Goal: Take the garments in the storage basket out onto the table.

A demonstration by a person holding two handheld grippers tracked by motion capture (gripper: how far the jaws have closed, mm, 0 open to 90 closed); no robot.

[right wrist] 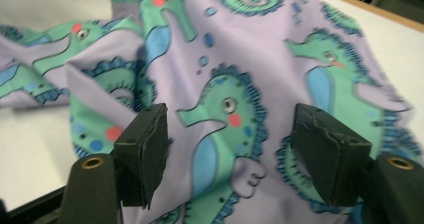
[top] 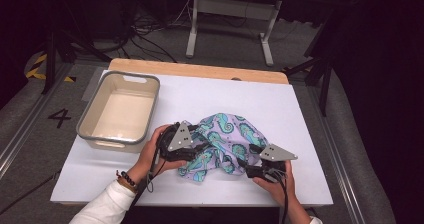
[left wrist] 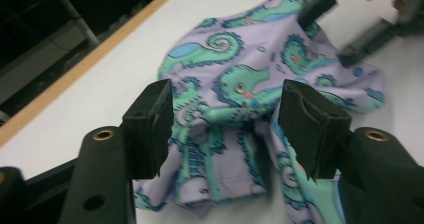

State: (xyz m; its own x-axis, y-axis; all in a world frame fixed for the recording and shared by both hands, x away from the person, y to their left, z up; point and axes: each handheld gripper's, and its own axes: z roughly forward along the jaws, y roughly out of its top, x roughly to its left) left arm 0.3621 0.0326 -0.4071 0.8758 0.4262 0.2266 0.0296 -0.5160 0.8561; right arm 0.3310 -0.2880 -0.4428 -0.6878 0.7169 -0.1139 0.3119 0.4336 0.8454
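One grey bin (top: 119,112) sits near the tabletop's (top: 300,109) left edge, with bare white surface open behind it and along the far side. One crumpled seahorse-print cloth (top: 225,141) lies near the front edge, between two grippers. The left gripper (top: 192,146) is at the cloth's left side, its jaws spread, fabric between them but not pinched. The right gripper (top: 250,166) is at the cloth's right side, jaws likewise spread over the print. The cloth's folds hide its shape; I cannot tell what garment it is.
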